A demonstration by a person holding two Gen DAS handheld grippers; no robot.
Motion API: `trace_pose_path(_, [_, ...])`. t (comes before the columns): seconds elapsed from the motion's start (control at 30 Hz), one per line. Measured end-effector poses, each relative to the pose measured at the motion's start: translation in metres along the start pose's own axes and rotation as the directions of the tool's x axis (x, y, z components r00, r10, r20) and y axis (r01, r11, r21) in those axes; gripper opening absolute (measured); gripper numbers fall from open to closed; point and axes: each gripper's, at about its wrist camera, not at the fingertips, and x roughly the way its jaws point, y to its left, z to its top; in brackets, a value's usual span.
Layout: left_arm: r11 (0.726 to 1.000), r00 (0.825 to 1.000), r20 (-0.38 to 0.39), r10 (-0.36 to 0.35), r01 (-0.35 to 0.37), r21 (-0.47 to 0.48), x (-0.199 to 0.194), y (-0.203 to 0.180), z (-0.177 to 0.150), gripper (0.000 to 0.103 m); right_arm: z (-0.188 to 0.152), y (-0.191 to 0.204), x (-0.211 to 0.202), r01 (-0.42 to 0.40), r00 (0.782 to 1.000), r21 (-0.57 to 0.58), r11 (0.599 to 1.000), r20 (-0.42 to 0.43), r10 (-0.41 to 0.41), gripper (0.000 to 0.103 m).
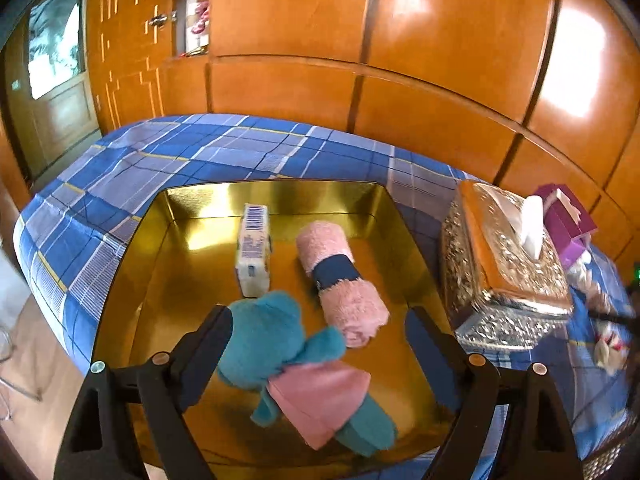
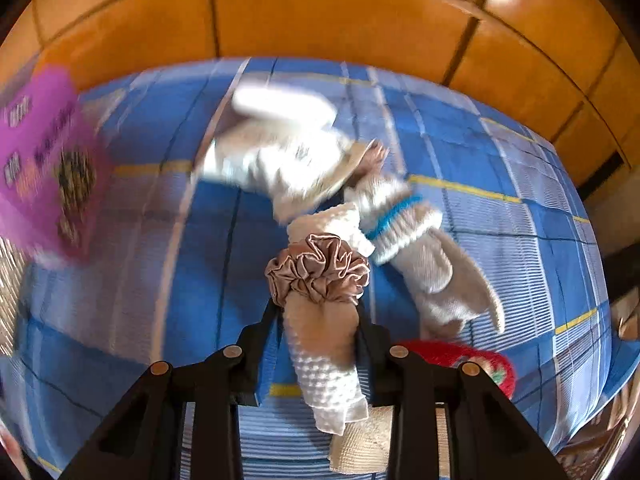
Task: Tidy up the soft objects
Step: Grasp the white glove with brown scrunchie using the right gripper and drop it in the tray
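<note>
In the left wrist view, the left gripper (image 1: 318,344) is standing wide, its 2 dark fingers (image 1: 208,344) flanking a teal plush toy (image 1: 276,340) in a pink dress without pressing on it. The toy is lying in the lower centre of the frame inside a gold tray (image 1: 400,216), its long axis running from upper left, where the head is, to lower right, where the legs are pointing. Just above it, a rolled pink towel (image 1: 340,280) with a dark band is lying on a similar diagonal, and a white packet (image 1: 254,252) is sitting left of the towel, its long axis running up the frame. The right half of the tray floor is lying bare. The tray is resting on a blue plaid bedspread (image 1: 160,152); an ornate tissue box (image 1: 504,264) is standing just beside the tray's right wall.

In the right wrist view, the right gripper (image 2: 320,320) is standing narrow, clamping a rolled white waffle cloth (image 2: 328,376) ringed by a beige satin scrunchie (image 2: 318,268). The roll's long axis is running up the frame, slightly tilted. Knitted socks (image 2: 404,216) and a pale garment (image 2: 280,160) are lying in the upper centre, blurred. A purple box (image 2: 44,160) is sitting at the left edge, a red item (image 2: 480,356) at lower right. Open bedspread is showing at lower left.
</note>
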Motion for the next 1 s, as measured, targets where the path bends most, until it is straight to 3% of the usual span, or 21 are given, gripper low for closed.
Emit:
trace_pose_path(0.27, [0.999, 0.999, 0.003, -0.036, 0.036, -0.005, -0.008, -0.002, -0.006, 0.089, 0.076, 0.036, -0.05, -0.036, 0.992, -0.009, 0.999, 0.117, 0.036, 0.032])
trace_pose_path(0.4, [0.999, 0.999, 0.0, -0.042, 0.042, 0.003, -0.009, -0.002, -0.011, 0.089, 0.109, 0.069, -0.071, -0.097, 0.981, -0.028, 0.995, 0.166, 0.101, 0.032])
trace_pose_path(0.57, [0.999, 0.999, 0.017, -0.045, 0.045, -0.006, -0.014, 0.002, -0.011, 0.089, 0.13, 0.132, -0.102, -0.22, 0.947, -0.105, 0.97, 0.215, 0.239, 0.032])
trace_pose_path(0.67, [0.999, 0.999, 0.033, -0.03, 0.03, -0.016, -0.019, 0.007, -0.01, 0.09, 0.126, 0.181, -0.12, -0.319, 0.908, -0.2, 0.927, 0.217, 0.359, 0.032])
trace_pose_path(0.77, [0.999, 0.999, 0.054, 0.001, 0.001, -0.035, -0.023, 0.018, -0.008, 0.091, 0.105, 0.234, -0.137, -0.399, 0.863, -0.329, 0.856, 0.182, 0.472, 0.032])
trace_pose_path(0.93, [0.995, 0.995, 0.077, 0.06, -0.053, -0.09, -0.03, 0.042, -0.005, 0.091, 0.046, 0.312, -0.153, -0.497, 0.796, -0.507, 0.704, 0.057, 0.603, 0.032])
trace_pose_path(1.0, [0.99, 0.994, 0.077, 0.081, -0.072, -0.118, -0.032, 0.053, -0.005, 0.091, 0.024, 0.335, -0.153, -0.53, 0.779, -0.533, 0.66, 0.001, 0.627, 0.032])
